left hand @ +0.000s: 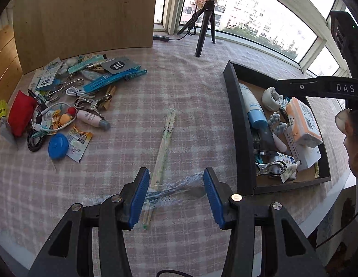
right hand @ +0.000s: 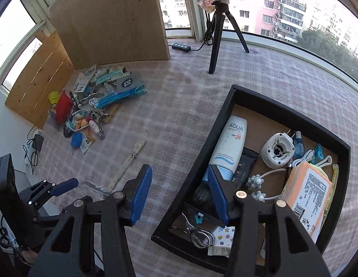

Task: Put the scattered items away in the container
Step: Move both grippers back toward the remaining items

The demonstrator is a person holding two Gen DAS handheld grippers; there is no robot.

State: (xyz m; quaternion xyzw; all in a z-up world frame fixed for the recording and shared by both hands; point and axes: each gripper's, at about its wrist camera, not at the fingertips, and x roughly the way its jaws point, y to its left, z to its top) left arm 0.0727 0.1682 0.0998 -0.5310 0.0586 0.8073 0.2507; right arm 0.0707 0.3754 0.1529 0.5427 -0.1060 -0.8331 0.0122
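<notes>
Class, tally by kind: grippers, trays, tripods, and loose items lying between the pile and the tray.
Grippers: 2, left gripper, right gripper
Trays: 1, tray
Tripods: 1, tripod
Loose items: 2, chopsticks, wrapper
Total: 6

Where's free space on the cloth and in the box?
Bare cloth lies between the clutter pile and the black box, except the wrapped chopsticks. In the box, only the far corner above the sunscreen tube is free; the rest is crowded.
</notes>
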